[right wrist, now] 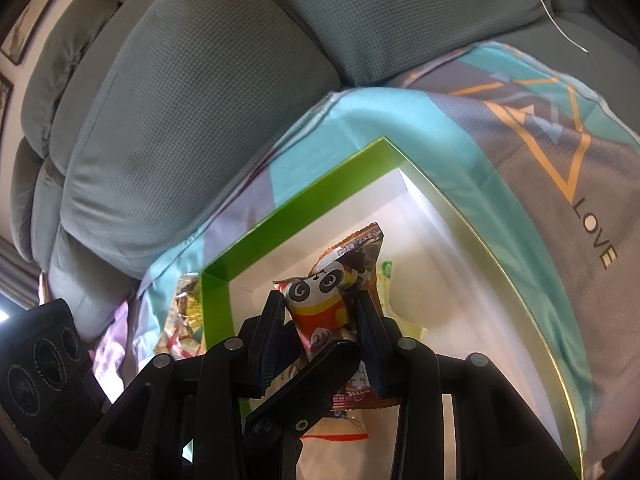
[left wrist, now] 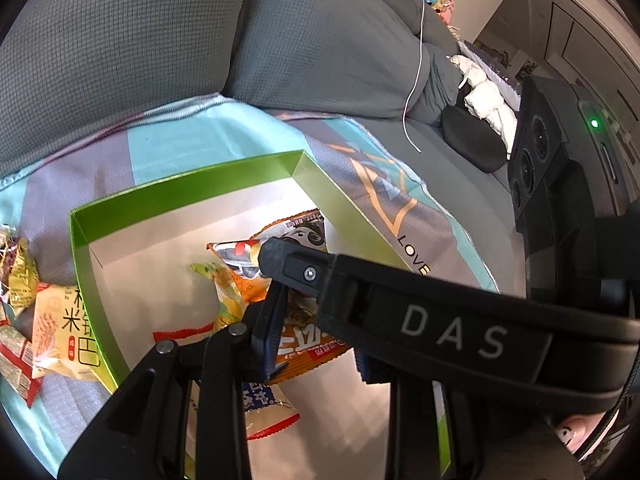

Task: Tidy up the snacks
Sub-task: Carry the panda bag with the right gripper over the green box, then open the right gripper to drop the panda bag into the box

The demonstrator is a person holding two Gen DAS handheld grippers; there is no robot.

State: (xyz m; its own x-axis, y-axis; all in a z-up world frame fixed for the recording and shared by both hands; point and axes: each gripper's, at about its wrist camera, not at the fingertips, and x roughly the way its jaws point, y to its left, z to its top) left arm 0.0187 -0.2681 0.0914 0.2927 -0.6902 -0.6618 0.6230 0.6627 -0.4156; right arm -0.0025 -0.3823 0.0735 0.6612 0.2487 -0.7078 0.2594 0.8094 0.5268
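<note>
Loose snacks (left wrist: pixel 44 320) remain outside the green box (left wrist: pixel 180 178), left. Several packets already lie inside. Left gripper (left wrist: pixel 316 340) pinches the orange packet (left wrist: pixel 304 344); right gripper (right wrist: pixel 320 320) clamps the panda packet (right wrist: pixel 320 300) above the box.

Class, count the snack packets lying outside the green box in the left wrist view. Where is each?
3 at least, all left of the green box on the cloth: a cream packet against its wall, a yellow one beyond, a red-edged one nearest. The frame edge may hide more.
</note>
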